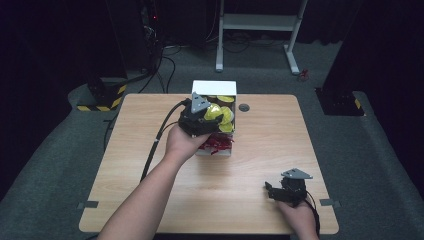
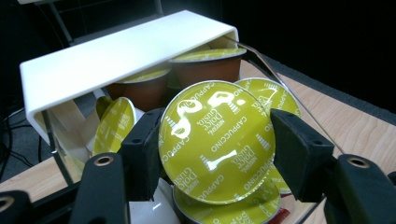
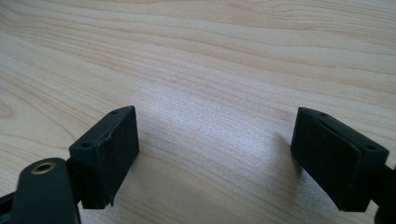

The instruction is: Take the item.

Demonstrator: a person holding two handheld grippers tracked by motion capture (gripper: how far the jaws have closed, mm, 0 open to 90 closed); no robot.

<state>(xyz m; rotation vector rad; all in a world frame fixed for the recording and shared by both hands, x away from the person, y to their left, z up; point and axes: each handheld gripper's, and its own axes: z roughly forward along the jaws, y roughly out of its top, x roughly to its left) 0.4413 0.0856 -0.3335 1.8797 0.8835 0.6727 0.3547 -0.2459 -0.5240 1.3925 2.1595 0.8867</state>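
Nearest the person, the right gripper (image 1: 272, 191) rests low over the bare wooden table (image 1: 260, 150), its jaws spread wide with nothing between them. Farther out, the left gripper (image 2: 215, 144) is clamped on a yellow-lidded cappuccino capsule (image 2: 215, 140), held at the white capsule box (image 2: 116, 51) at the table's far edge.

My left forearm (image 1: 145, 195) reaches far across toward the middle, its hand wrapped around the left gripper (image 2: 215, 144), jaws clamped close together. My right hand (image 1: 300, 216) sits near right, the right gripper (image 3: 215, 154) low with jaws spread wide.
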